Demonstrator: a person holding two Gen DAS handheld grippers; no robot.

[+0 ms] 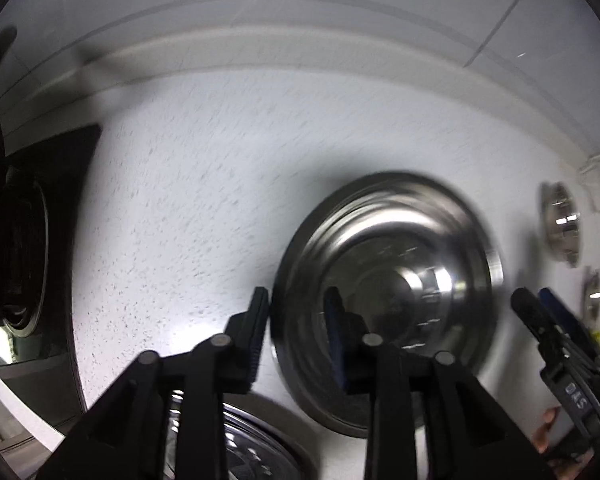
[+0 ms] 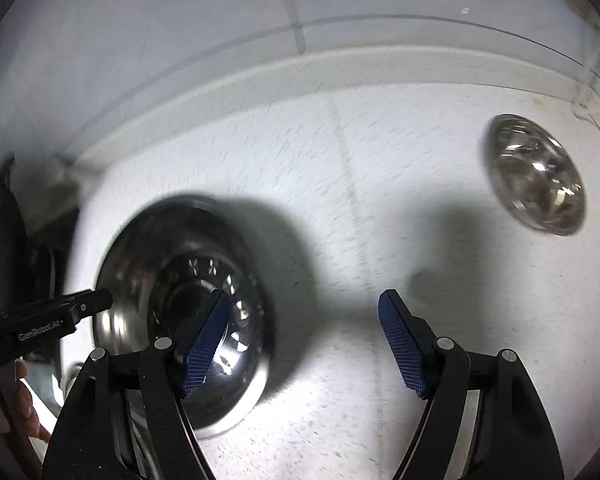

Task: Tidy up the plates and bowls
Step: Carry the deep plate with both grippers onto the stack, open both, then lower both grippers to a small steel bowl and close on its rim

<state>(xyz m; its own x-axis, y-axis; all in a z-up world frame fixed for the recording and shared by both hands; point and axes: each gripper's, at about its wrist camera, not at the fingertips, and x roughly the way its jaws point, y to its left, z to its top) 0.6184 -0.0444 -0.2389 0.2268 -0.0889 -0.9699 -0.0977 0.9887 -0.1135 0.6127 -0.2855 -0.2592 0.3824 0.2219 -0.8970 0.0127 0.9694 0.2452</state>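
white speckled counter [image 2: 380, 200] carries one big steel plate [image 1: 388, 292] and one small steel bowl [image 2: 536, 176], well apart. a second plate edge peeks under the left gripper [image 1: 296, 320], so maybe two plates. that gripper straddles the big plate's rim, jaws apart, not clamped. right gripper [image 2: 304, 340] hangs wide open, holding nothing. risk imo: thin shiny rim slipping out of the pads, since everything's blurry
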